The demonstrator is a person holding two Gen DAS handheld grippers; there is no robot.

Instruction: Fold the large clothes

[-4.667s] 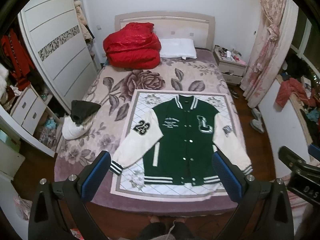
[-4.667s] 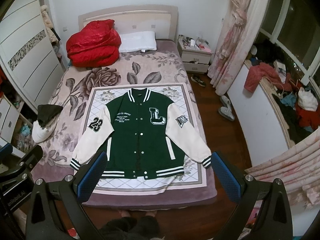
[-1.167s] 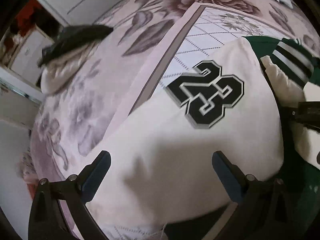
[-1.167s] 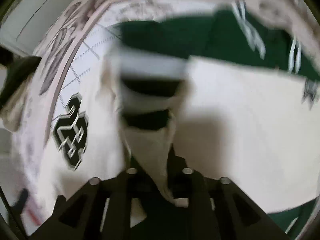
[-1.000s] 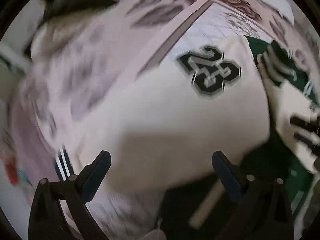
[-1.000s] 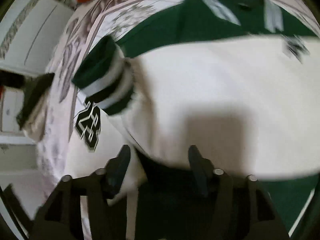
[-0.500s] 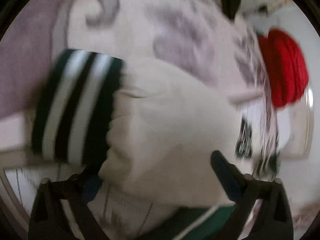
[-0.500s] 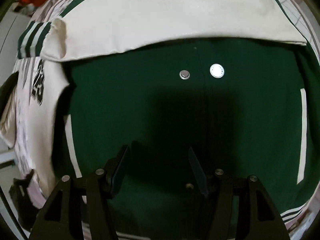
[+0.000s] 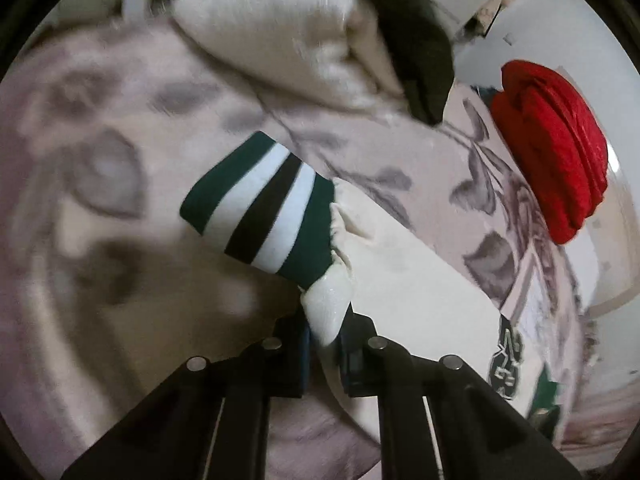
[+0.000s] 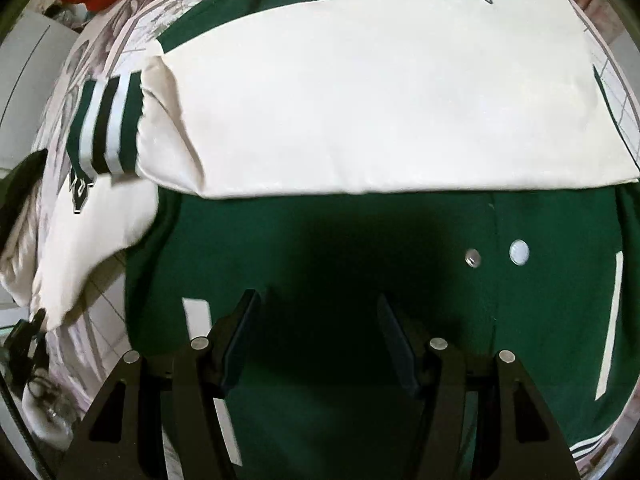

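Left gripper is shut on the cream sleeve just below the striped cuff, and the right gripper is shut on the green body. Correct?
Partly. The right gripper is open, its fingers apart over the green body and gripping nothing, as the right wrist view shows. The left gripper is indeed shut on the cream sleeve below the striped cuff.

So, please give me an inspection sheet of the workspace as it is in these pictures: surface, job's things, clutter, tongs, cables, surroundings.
Surface: bed with floral bedspread.
Job's things: green varsity jacket lying flat; one cream sleeve folded across its chest; the "23" sleeve lifted near its striped cuff.
Clutter: red quilt; cream and dark bundle.
Tongs: left tongs shut on the "23" sleeve; right tongs open above the jacket.
Cables: nothing seen.
Surroundings: white wall.
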